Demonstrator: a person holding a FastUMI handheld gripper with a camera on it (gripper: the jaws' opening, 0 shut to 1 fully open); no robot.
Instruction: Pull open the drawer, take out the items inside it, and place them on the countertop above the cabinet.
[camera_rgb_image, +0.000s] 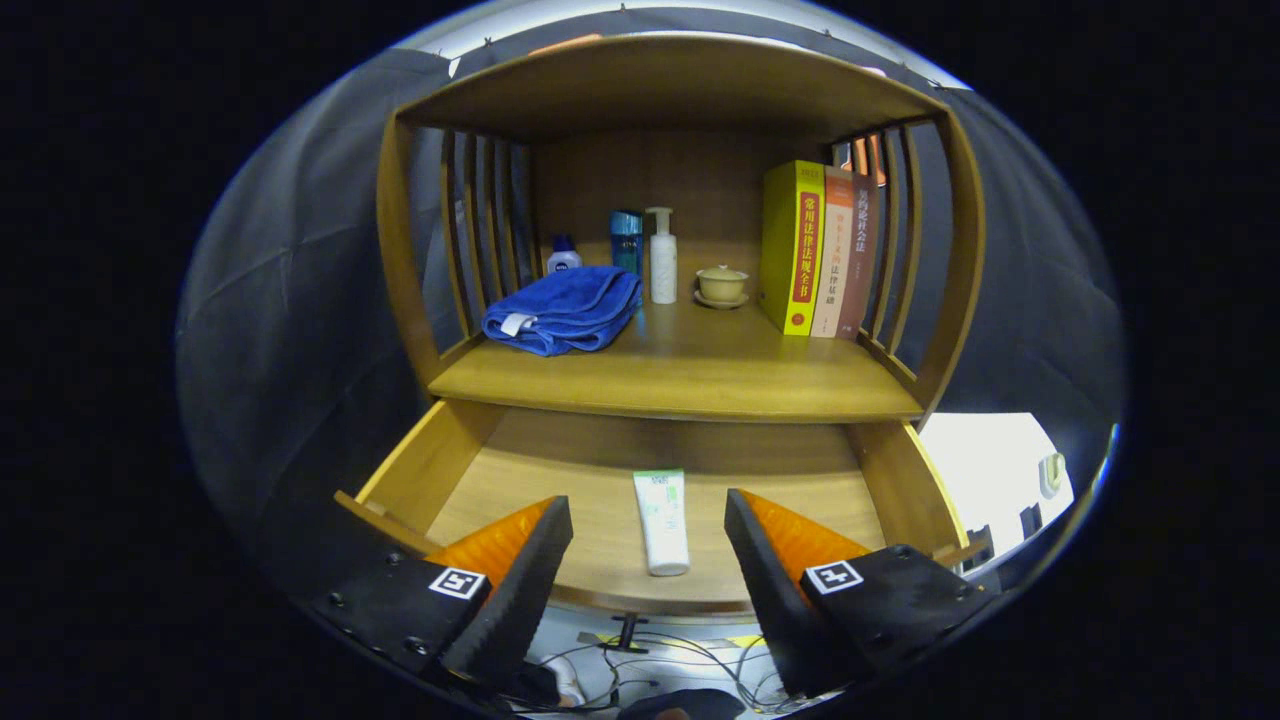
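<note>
The wooden drawer (430, 465) under the cabinet stands pulled open. A white tube with green print (661, 520) lies lengthwise on the drawer floor, cap toward me. My gripper (648, 520) is open above the drawer's front part, one finger on each side of the tube and apart from it. The countertop (690, 375) lies beyond the fingers, above the drawer.
On the countertop sit a folded blue towel (565, 310) at the left, small bottles (627, 240), a white pump bottle (662, 255) and a lidded cup on a saucer (721, 285) at the back, and upright books (815, 250) at the right. Slatted side walls flank it. Cables (650, 660) lie below the drawer.
</note>
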